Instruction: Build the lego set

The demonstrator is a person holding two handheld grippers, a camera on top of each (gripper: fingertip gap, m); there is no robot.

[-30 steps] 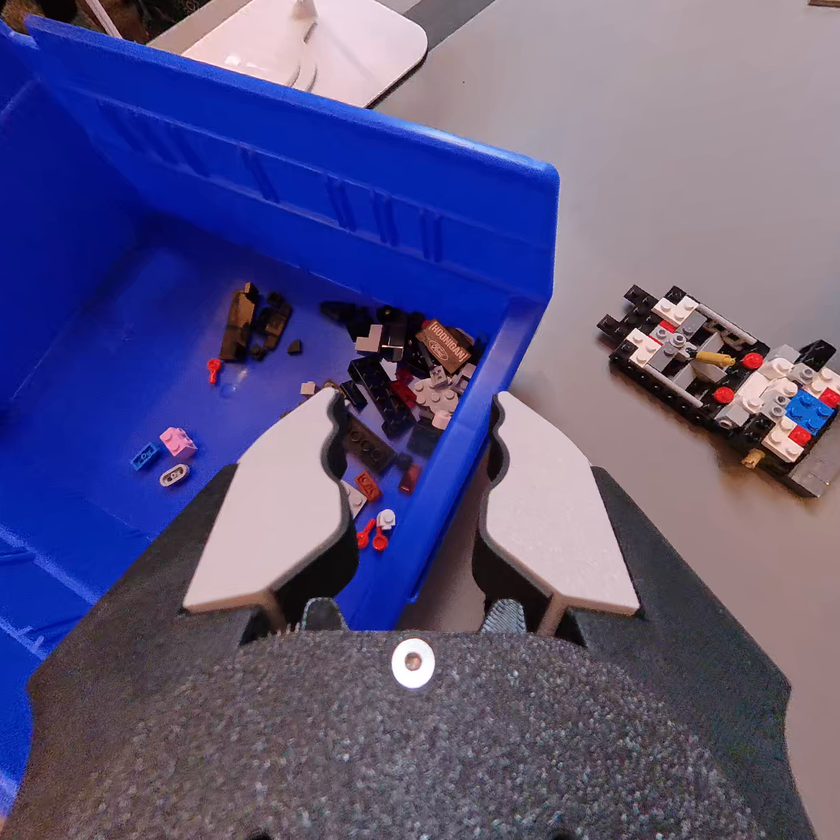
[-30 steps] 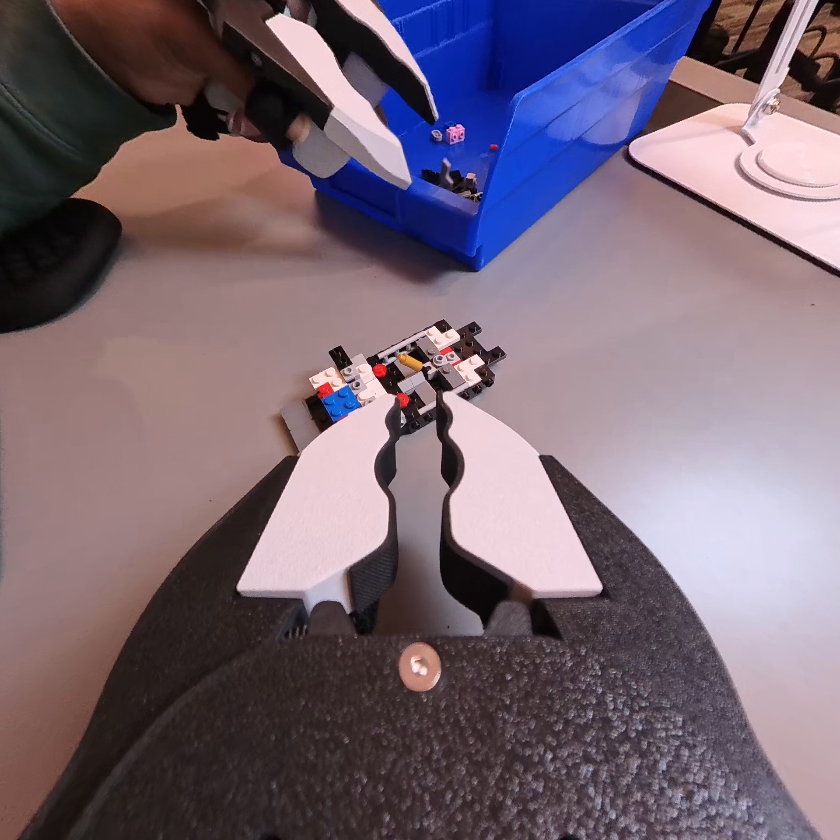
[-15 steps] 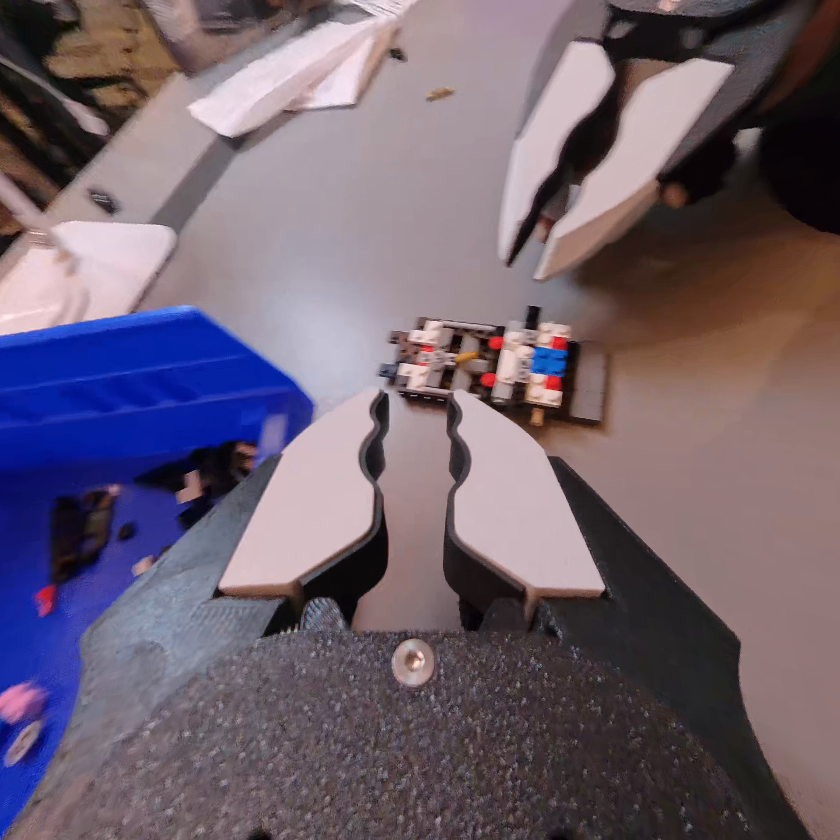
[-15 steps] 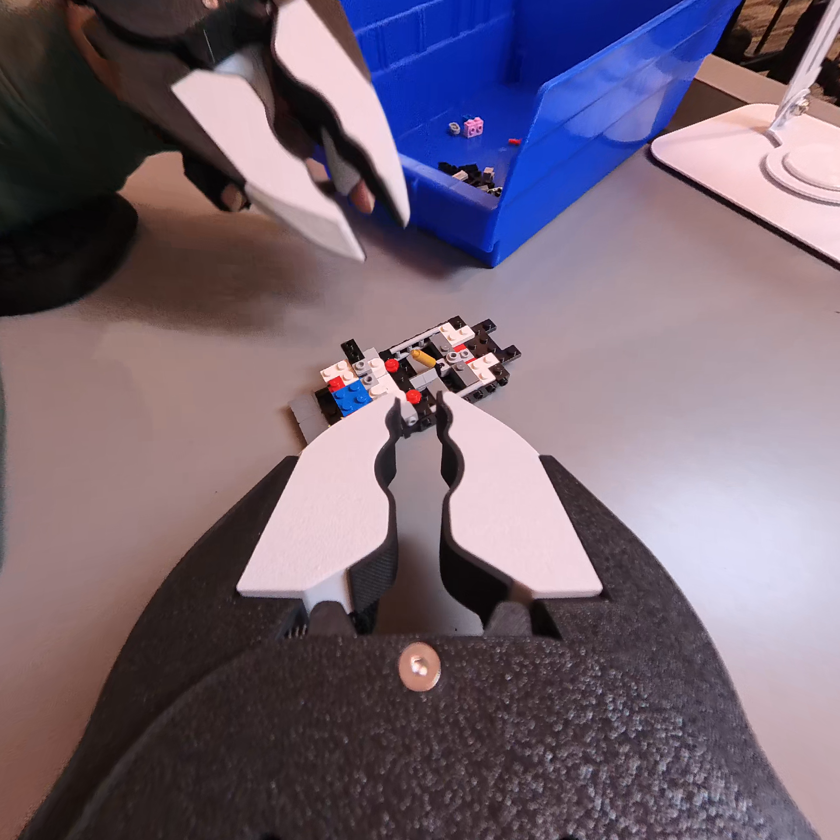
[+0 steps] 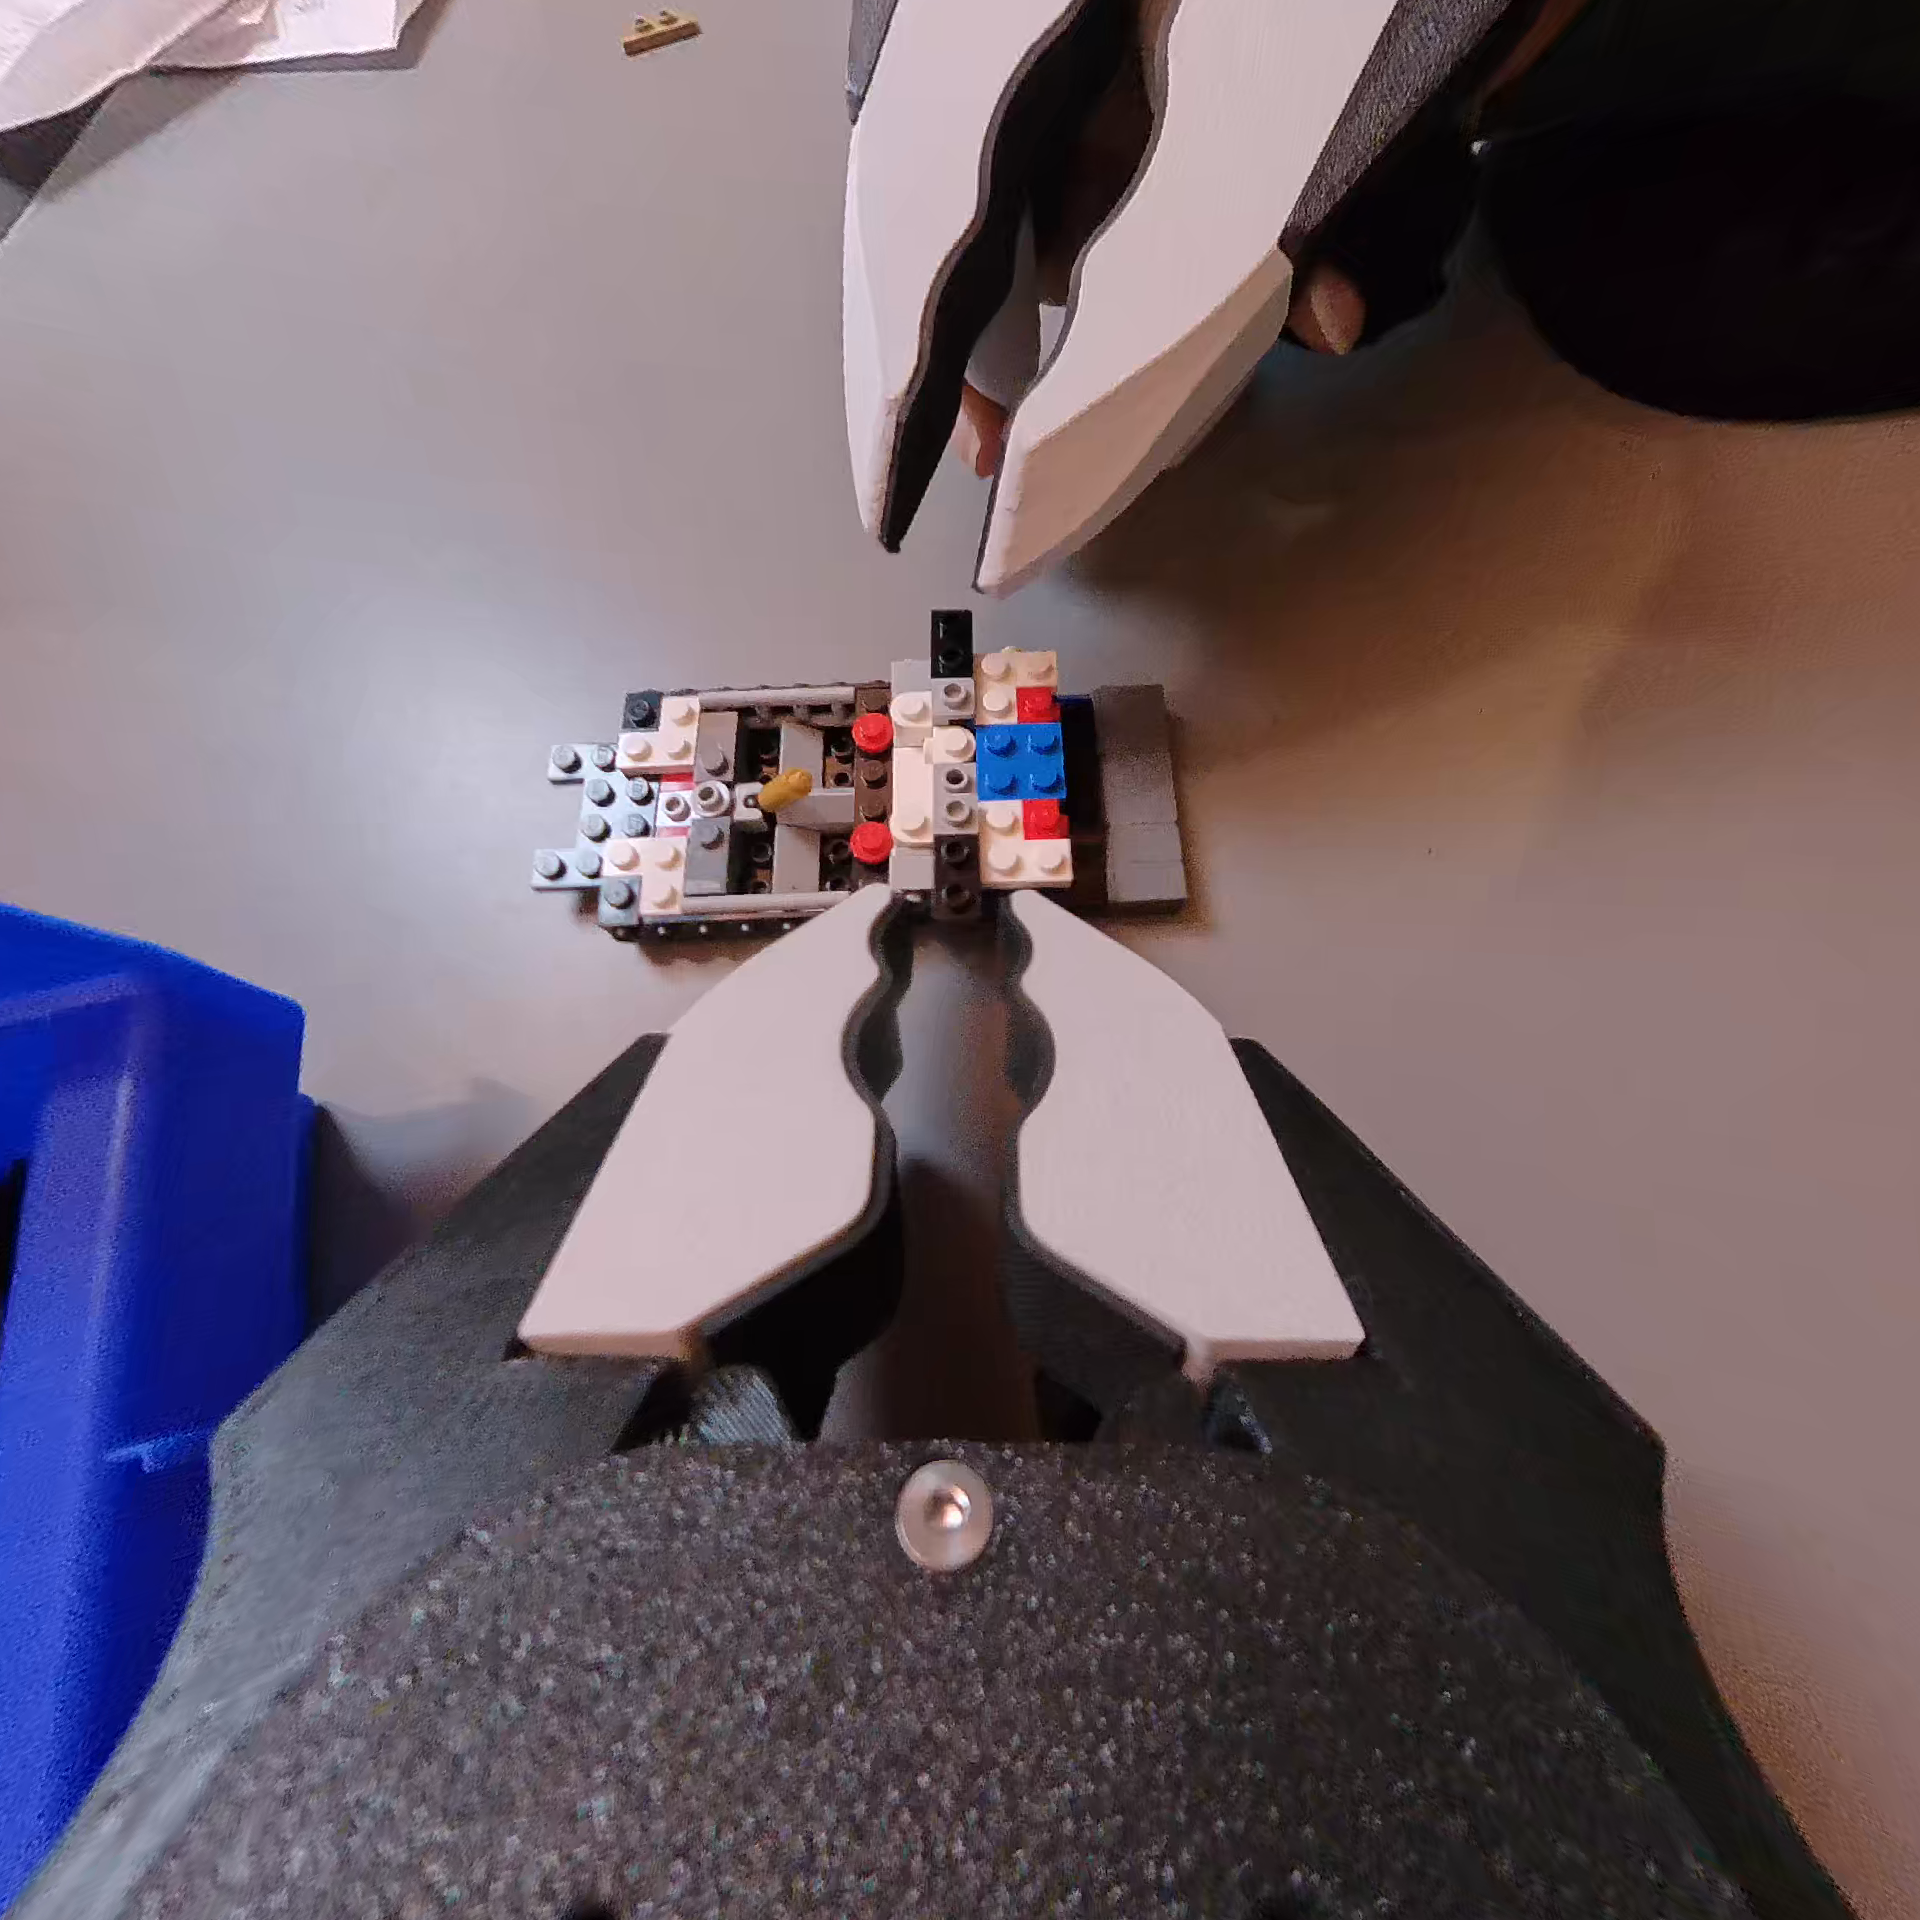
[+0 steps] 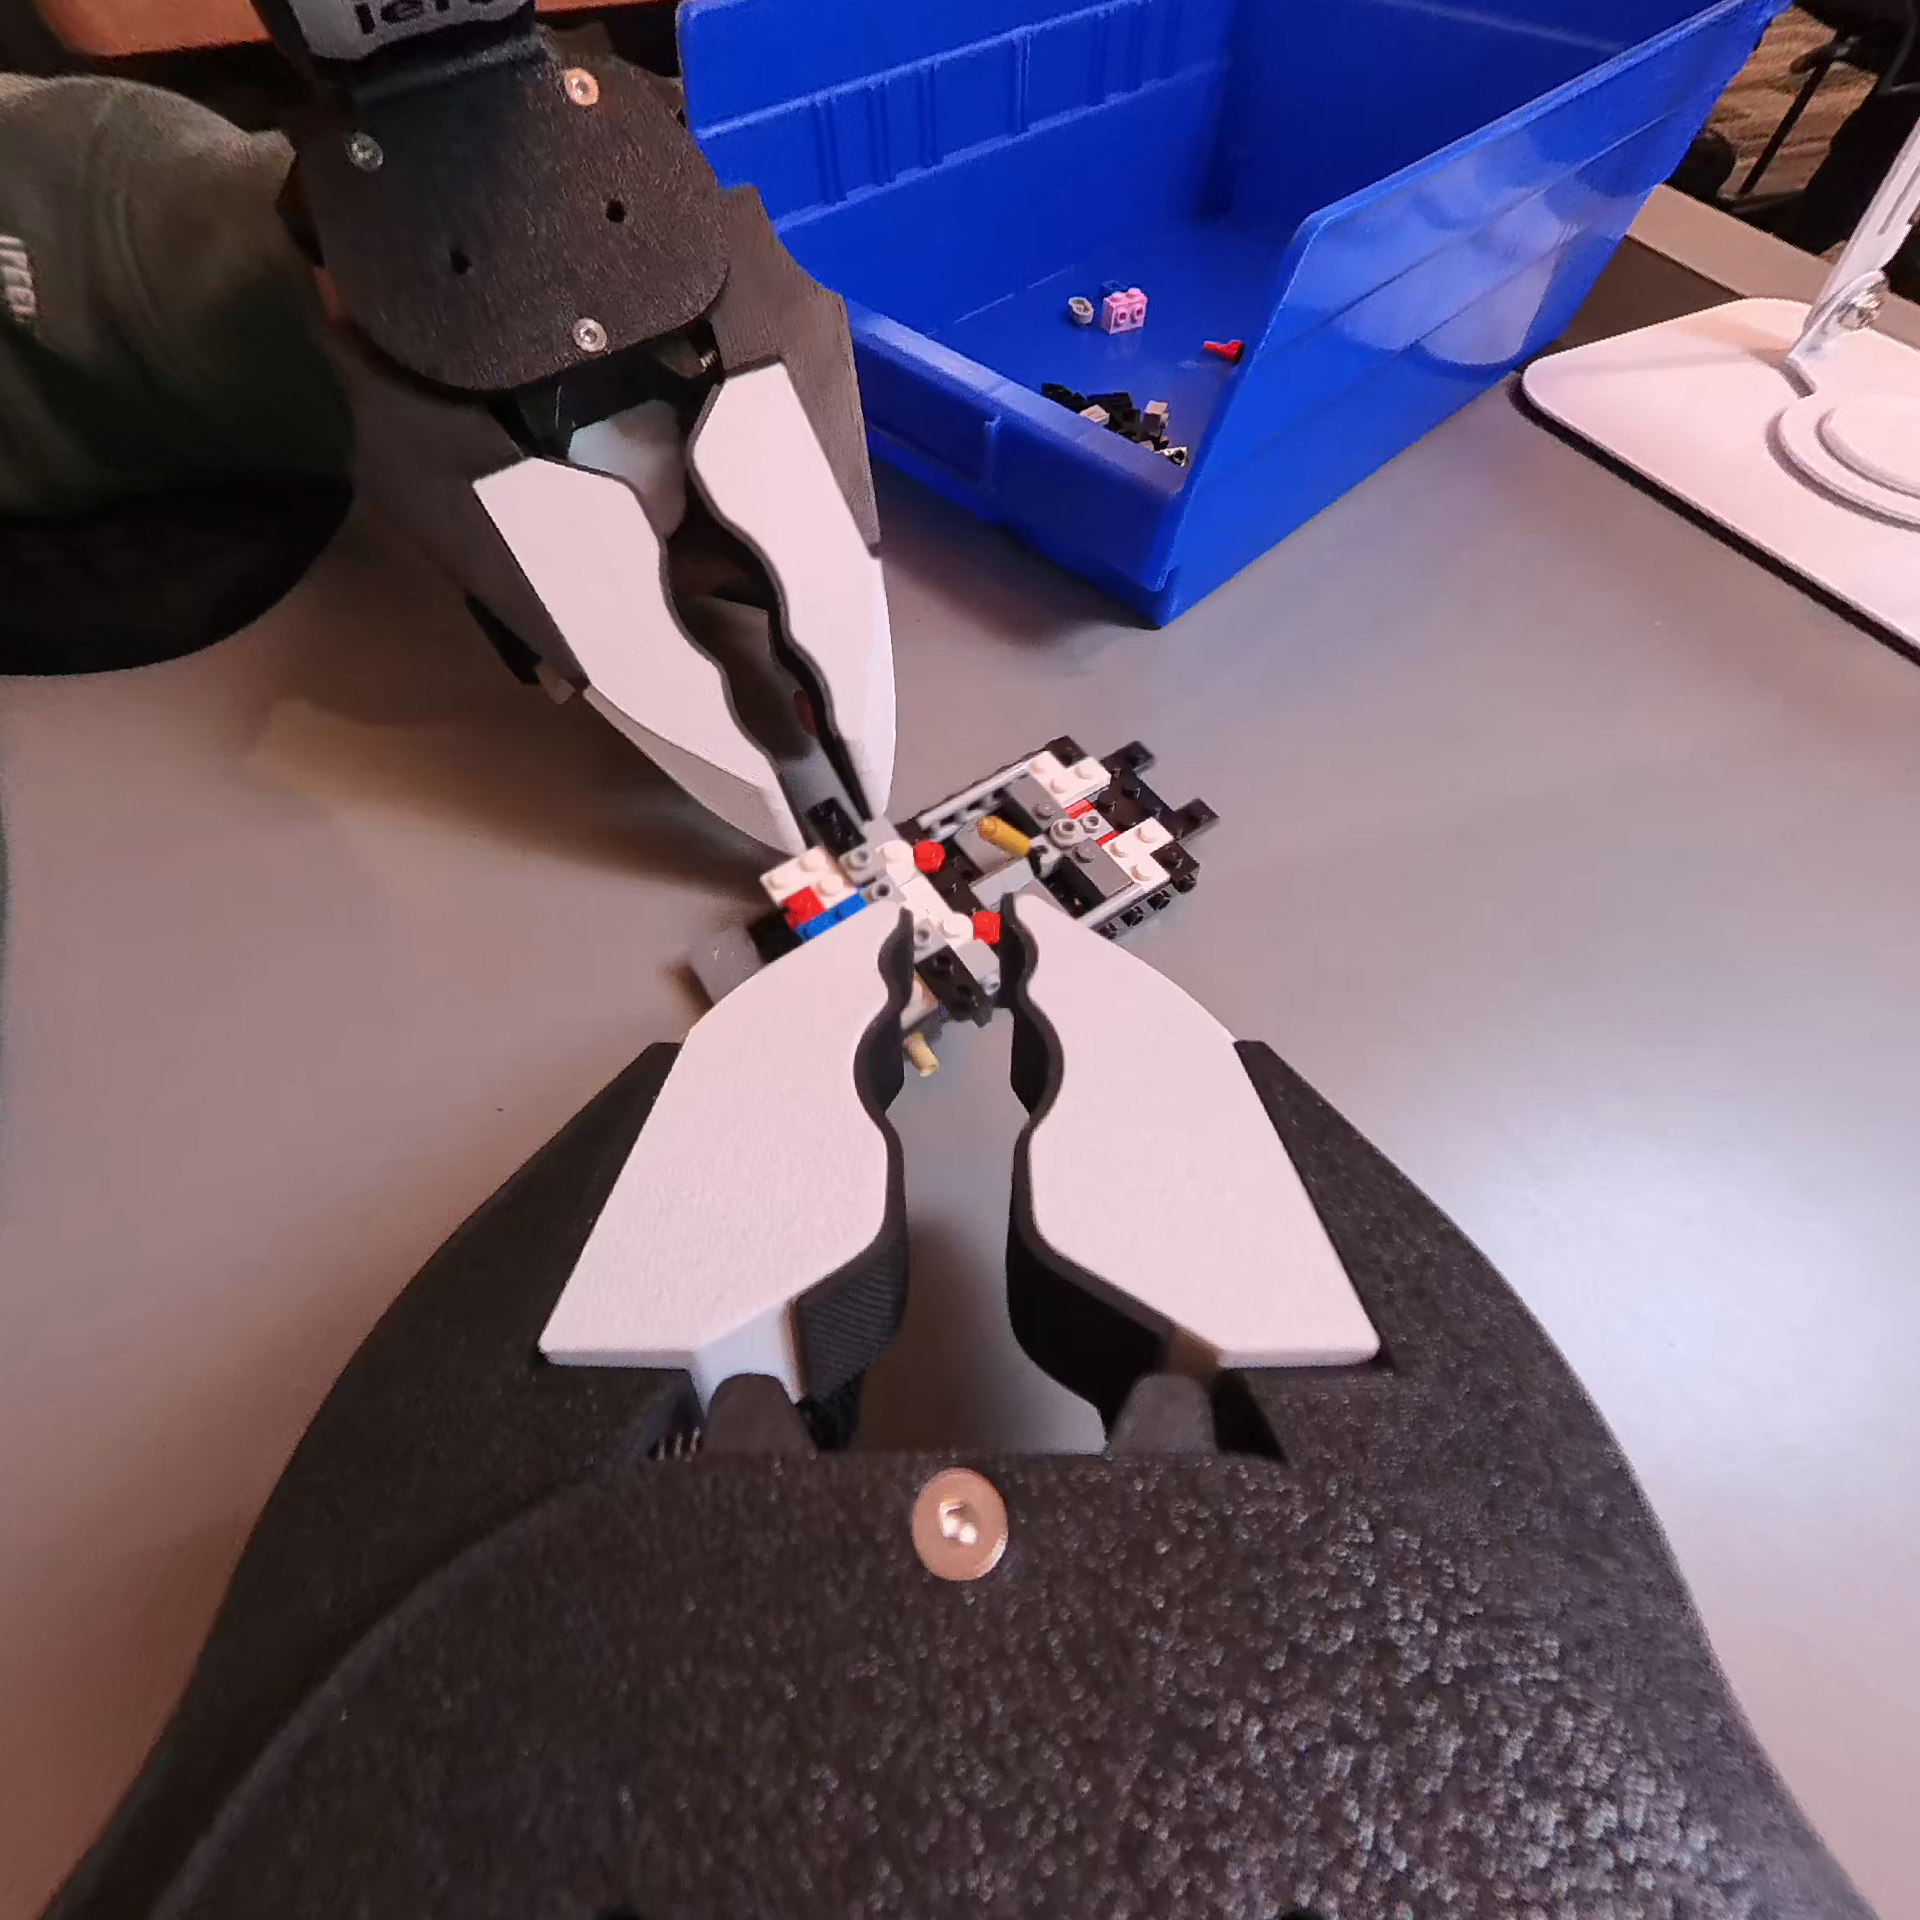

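Observation:
A small flat brick model (image 5: 862,790) of black, white, grey, red and blue pieces lies on the grey table; it also shows in the right wrist view (image 6: 1039,852). My left gripper (image 5: 948,909) is narrowly open, with its tips at the model's near edge on either side of a black stub. From the right wrist view, the left gripper (image 6: 836,821) comes down on the model's far side. My right gripper (image 6: 954,925) is narrowly open around the model's black end brick (image 6: 961,977). From the left wrist view, the right gripper (image 5: 935,561) hovers just beyond the model.
A blue bin (image 6: 1351,312) with several loose bricks (image 6: 1122,405) stands behind the model; its corner shows in the left wrist view (image 5: 125,1195). A white stand base (image 6: 1766,436) is at the right. Papers (image 5: 156,42) and a tan brick (image 5: 660,33) lie far off. A person's sleeve (image 6: 135,291) is at the left. Across from one pair of fingers to the other is roughly 6 cm. The tan brick (image 5: 660,33) is closer to my right gripper, around 25 cm from its tips; the left tips are 30 cm off.
My left gripper swung from over the bin to the model and narrowed its jaws. My right gripper moved forward until its tips reached the model. The two grippers now face each other across it.

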